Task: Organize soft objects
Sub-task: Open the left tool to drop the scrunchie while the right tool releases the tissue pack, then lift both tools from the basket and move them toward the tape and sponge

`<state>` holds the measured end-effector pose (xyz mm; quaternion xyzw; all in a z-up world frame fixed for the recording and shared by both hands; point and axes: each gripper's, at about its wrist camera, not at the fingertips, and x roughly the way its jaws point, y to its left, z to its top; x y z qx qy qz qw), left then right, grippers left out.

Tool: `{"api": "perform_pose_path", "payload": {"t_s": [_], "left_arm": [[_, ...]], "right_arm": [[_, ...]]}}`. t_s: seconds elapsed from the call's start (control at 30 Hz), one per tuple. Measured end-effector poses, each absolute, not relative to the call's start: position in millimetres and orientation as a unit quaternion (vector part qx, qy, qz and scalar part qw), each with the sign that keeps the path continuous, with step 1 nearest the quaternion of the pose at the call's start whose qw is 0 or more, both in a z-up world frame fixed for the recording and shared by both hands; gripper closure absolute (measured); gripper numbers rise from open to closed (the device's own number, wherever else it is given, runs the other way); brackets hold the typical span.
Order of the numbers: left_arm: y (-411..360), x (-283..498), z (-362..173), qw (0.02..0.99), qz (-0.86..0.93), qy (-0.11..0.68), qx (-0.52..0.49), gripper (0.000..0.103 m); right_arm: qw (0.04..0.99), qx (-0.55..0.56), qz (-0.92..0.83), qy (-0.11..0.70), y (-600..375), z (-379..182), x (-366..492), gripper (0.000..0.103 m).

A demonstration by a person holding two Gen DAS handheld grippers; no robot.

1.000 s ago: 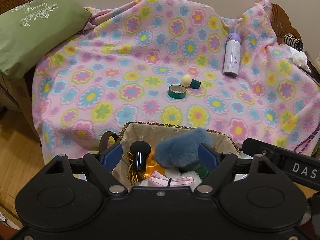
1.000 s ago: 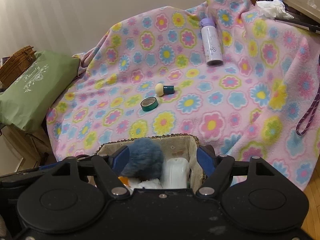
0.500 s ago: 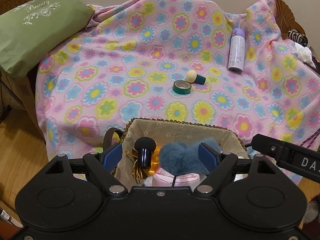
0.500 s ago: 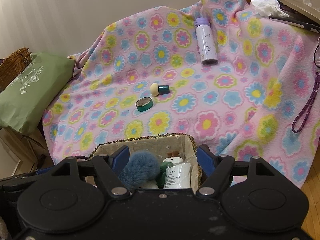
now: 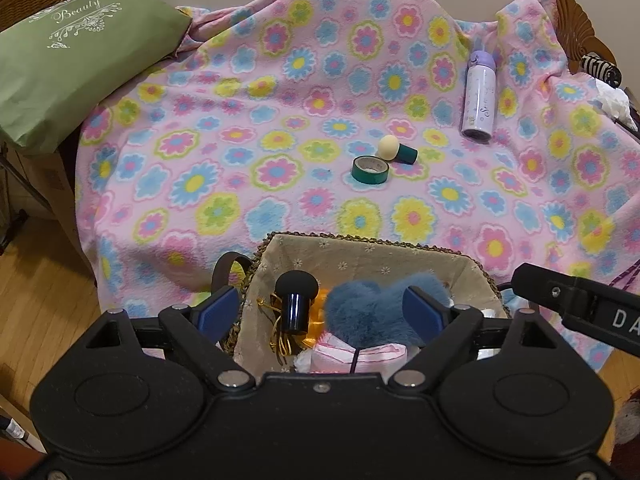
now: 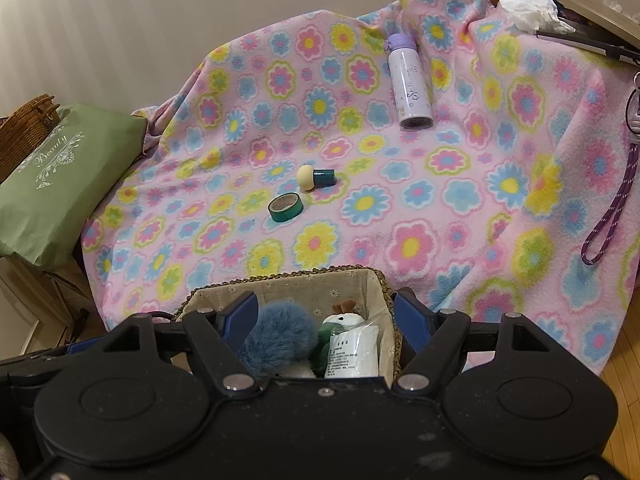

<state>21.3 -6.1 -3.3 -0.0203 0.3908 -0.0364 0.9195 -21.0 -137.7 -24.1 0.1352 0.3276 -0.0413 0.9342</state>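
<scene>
Left wrist view: left hand-held gripper (image 5: 325,312) jaws opening over basket (image 5: 372,245), blue fluffy pouf (image 5: 372,312) between, ungripped; right hand-held gripper (image 6: 325,318) open.

Fleece blanket (image 5: 248,184), furry pompom (image 5: 372,308), woven basket (image 5: 376,246)

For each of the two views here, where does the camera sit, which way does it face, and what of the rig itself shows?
Left wrist: on the left gripper, angled down over the lined basket toward the flowered blanket; its own opening jaws show with nothing pressed between them, plus part of the other gripper at right.
Right wrist: on the right gripper, angled down at the same basket; own open jaws show.
Shared: blue fluffy pom, green tape roll, purple bottle.
</scene>
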Motion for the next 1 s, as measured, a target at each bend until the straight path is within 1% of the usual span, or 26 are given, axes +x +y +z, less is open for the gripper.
{"api": "perform_pose_path", "payload": {"t_s": [0.53, 0.6, 0.63, 1.0], "left_arm": [[-5, 23, -3, 0.920, -0.038, 0.390, -0.017, 0.017], [-4, 25, -2, 0.921, -0.040, 0.388, -0.015, 0.017], [-3, 27, -2, 0.921, -0.041, 0.387, -0.013, 0.017], [-8, 61, 0, 0.923, -0.057, 0.380, 0.033, 0.017]], "right_arm": [[0.935, 0.133, -0.044, 0.327, -141, -25, -19, 0.026], [0.936, 0.129, -0.048, 0.324, -142, -25, -18, 0.024], [0.936, 0.127, -0.050, 0.323, -142, -26, -17, 0.022], [0.936, 0.119, -0.069, 0.325, -152, -28, 6, 0.022]]}}
